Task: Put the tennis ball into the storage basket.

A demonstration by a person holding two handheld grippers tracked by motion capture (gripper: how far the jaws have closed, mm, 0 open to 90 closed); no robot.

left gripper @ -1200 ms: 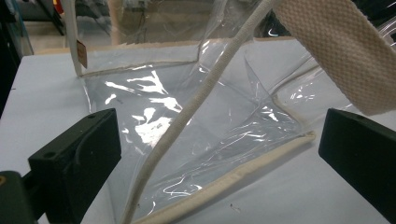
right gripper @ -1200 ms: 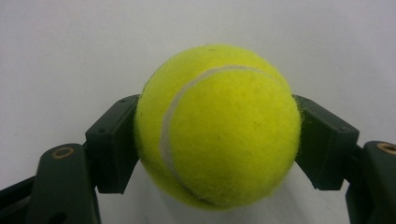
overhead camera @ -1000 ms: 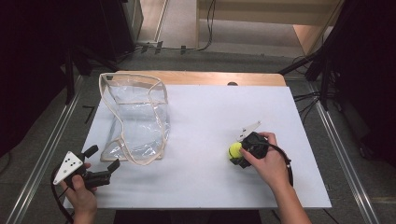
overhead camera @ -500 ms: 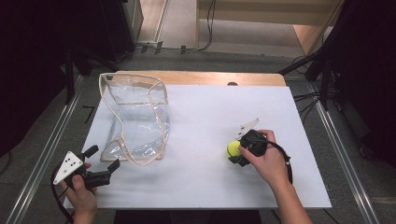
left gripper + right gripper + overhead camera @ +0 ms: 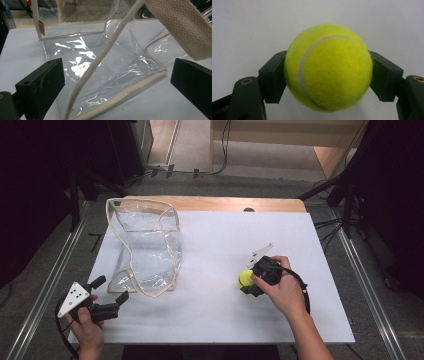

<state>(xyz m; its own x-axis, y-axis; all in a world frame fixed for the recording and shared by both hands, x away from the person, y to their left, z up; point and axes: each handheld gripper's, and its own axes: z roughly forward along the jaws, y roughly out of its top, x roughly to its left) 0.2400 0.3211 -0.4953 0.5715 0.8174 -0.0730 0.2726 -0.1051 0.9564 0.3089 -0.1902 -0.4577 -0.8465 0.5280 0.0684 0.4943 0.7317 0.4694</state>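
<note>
White table (image 5: 210, 250): right tongs (image 5: 248, 281) clamp ball (image 5: 245, 278).

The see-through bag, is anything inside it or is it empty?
Empty. Through the clear bag you see only the white table, and the tennis ball sits outside it, squeezed in the right gripper.

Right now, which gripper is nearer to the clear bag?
Left. The left gripper hovers open just before the clear bag, at its near corner. The right gripper is well off to the bag's right, shut on the tennis ball.

Clear bag (image 5: 145, 245) on white table (image 5: 215, 245)
</note>
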